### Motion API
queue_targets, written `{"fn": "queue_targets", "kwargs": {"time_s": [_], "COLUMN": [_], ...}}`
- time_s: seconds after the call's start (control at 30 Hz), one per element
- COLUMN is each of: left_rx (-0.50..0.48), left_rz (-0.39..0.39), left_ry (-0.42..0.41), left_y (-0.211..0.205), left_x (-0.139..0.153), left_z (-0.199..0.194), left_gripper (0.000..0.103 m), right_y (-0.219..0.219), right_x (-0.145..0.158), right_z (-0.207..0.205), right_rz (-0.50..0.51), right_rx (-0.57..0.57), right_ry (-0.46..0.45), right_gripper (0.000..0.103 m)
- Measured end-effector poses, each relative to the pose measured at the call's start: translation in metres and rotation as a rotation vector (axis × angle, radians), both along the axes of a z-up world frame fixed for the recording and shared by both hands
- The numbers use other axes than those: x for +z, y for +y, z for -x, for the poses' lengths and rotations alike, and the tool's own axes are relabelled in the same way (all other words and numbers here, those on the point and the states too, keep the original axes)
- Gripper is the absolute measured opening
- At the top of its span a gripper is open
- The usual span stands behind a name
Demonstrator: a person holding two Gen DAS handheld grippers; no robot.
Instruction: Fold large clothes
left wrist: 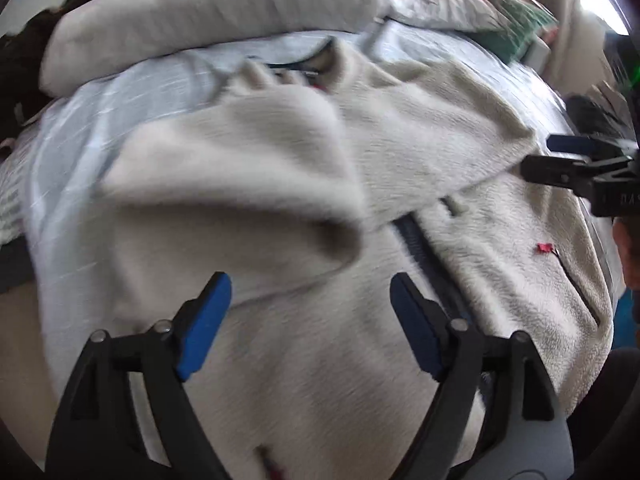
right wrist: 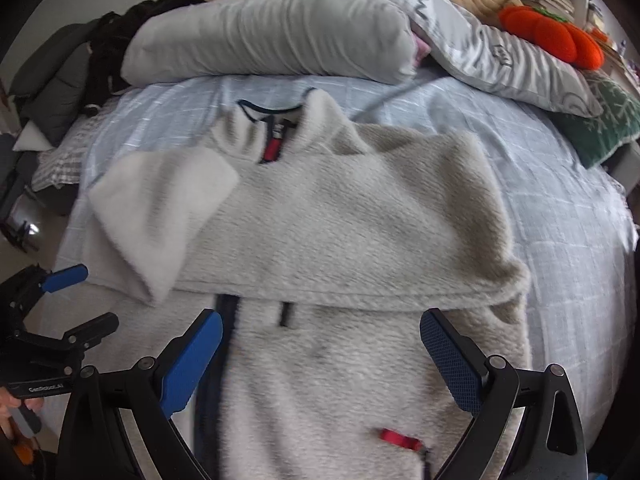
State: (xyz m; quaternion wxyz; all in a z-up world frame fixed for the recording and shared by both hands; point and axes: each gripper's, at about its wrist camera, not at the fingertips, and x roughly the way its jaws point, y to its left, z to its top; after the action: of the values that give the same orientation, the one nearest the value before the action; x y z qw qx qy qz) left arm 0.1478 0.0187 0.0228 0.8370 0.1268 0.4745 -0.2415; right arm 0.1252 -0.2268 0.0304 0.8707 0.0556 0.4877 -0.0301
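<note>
A cream fleece jacket (right wrist: 340, 232) with a dark zipper (right wrist: 212, 360) lies on the light blue bedsheet (right wrist: 560, 220), collar toward the pillows. Both sleeves are folded across the chest; the left sleeve's cuff (right wrist: 156, 208) lies on top. My right gripper (right wrist: 320, 352) is open and empty above the jacket's lower front. My left gripper (left wrist: 310, 320) is open and empty over the jacket (left wrist: 280, 184) near the zipper (left wrist: 432, 256). The left gripper also shows in the right wrist view (right wrist: 86, 300), open. The right gripper shows at the left wrist view's right edge (left wrist: 540, 156).
A grey pillow (right wrist: 272, 40), a patterned pillow (right wrist: 500, 52) and an orange plush (right wrist: 552, 36) sit at the head of the bed. Dark clothes (right wrist: 80, 68) are piled at the left. A green cushion (right wrist: 600, 128) lies at the right edge.
</note>
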Motion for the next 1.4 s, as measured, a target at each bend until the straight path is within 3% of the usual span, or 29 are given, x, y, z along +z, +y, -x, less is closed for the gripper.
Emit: {"fn": "queue_targets", "kwargs": {"time_s": [0.17, 0.33, 0.47, 0.57, 0.63, 0.67, 0.73, 0.77, 0.83, 1.03, 1.2, 1.27, 1.33, 1.4], "left_rx": [0.192, 0.322, 0.375, 0.393, 0.401, 0.404, 0.409, 0.412, 0.411, 0.371, 0.317, 0.290, 0.275, 0.264], "left_rz": [-0.014, -0.077, -0.015, -0.001, 0.008, 0.013, 0.028, 0.041, 0.052, 0.125, 0.141, 0.128, 0.116, 0.106], "left_ry": [0.021, 0.043, 0.080, 0.087, 0.085, 0.087, 0.092, 0.089, 0.076, -0.016, -0.022, -0.009, -0.001, -0.001], "left_y": [0.050, 0.082, 0.100, 0.106, 0.109, 0.110, 0.112, 0.113, 0.113, 0.110, 0.097, 0.091, 0.086, 0.081], "left_x": [-0.014, -0.032, -0.037, -0.038, -0.038, -0.038, -0.038, -0.038, -0.036, -0.027, -0.030, -0.034, -0.037, -0.037], "left_z": [-0.027, -0.047, -0.055, -0.060, -0.061, -0.062, -0.062, -0.062, -0.061, -0.056, -0.054, -0.053, -0.053, -0.052], "left_gripper": [0.083, 0.083, 0.083, 0.083, 0.083, 0.083, 0.083, 0.083, 0.083, 0.083, 0.081, 0.080, 0.080, 0.080], "right_y": [0.046, 0.110, 0.165, 0.189, 0.203, 0.205, 0.208, 0.209, 0.205, 0.149, 0.064, 0.030, 0.004, -0.023], "right_x": [0.010, 0.017, 0.013, 0.001, -0.012, -0.017, -0.029, -0.035, -0.034, 0.011, 0.017, 0.002, -0.010, -0.019], "right_z": [-0.021, -0.050, -0.078, -0.098, -0.112, -0.114, -0.124, -0.128, -0.129, -0.106, -0.079, -0.065, -0.052, -0.038], "right_rz": [-0.057, 0.002, 0.052, 0.097, 0.121, 0.124, 0.122, 0.124, 0.140, 0.105, 0.008, -0.039, -0.081, -0.145], "right_rx": [0.109, 0.253, 0.373, 0.414, 0.428, 0.433, 0.440, 0.440, 0.425, 0.290, 0.138, 0.089, 0.038, -0.007], "right_ry": [-0.014, -0.050, -0.078, -0.058, -0.021, -0.010, 0.011, 0.015, -0.016, -0.133, -0.104, -0.056, -0.024, -0.008], "right_gripper": [0.101, 0.101, 0.093, 0.080, 0.058, 0.053, 0.025, 0.016, 0.012, 0.011, 0.013, 0.022, 0.042, 0.055]}}
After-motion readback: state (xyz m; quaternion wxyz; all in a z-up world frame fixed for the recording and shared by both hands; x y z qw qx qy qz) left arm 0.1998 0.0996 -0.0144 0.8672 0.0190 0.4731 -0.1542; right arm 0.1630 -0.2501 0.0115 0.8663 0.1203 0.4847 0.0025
